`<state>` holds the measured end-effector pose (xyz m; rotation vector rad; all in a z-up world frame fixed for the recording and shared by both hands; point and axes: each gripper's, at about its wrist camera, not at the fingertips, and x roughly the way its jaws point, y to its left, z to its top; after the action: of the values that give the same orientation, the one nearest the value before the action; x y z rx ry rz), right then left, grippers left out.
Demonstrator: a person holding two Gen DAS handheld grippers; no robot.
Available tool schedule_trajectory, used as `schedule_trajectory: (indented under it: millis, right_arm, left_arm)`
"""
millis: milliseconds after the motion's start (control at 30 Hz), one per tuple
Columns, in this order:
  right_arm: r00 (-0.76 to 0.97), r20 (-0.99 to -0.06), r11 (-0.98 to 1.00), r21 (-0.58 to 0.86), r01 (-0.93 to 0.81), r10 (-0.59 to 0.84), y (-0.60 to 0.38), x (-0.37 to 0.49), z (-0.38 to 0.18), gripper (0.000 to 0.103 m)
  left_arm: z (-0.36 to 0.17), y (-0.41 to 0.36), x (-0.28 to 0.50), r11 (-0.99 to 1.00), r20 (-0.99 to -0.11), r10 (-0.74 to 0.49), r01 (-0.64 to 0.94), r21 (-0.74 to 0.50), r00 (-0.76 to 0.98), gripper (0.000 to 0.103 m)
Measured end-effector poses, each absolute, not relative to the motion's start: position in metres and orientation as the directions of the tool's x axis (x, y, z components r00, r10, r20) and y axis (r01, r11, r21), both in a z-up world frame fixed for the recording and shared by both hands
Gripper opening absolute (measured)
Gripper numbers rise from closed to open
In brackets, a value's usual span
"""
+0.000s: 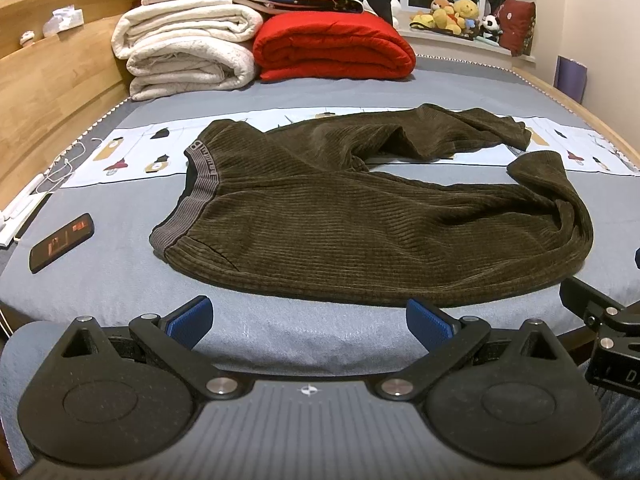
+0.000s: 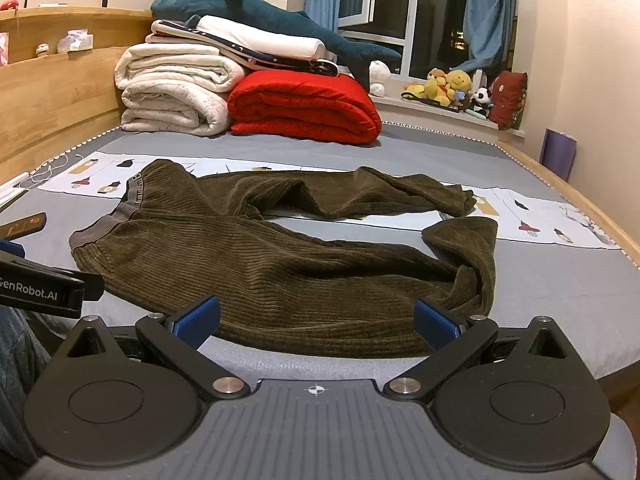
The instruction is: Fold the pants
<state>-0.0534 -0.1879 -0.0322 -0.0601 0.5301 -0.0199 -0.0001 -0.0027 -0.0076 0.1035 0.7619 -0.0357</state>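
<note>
Both grippers, left [image 1: 308, 322] and right [image 2: 316, 322], gape empty at bed [image 1: 280, 340] edge, facing unfolded pants [image 1: 320, 220]; legs splayed, so nothing folded yet.

right tool [image 2: 316, 322]: fingers spread wide, empty, above near bed [image 2: 540, 300] edge | pants [image 2: 280, 264]: brown, flat on bed, waistband left, legs apart with cuffs right | left tool [image 2: 40, 288]: at left edge, state unclear | red blanket [image 2: 304, 106]: folded, far end
</note>
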Motion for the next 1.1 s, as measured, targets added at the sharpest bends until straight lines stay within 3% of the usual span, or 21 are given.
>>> schedule_trajectory:
  millis: [1100]
  right_arm:
    - [0.854, -0.519, 0.999, -0.035, 0.002, -0.02, -0.196, -0.039, -0.041, 0.102]
  left_arm:
    - [-0.015, -0.014, 0.015, 0.993, -0.72, 0.007, 0.08, 0.088, 0.694, 0.103]
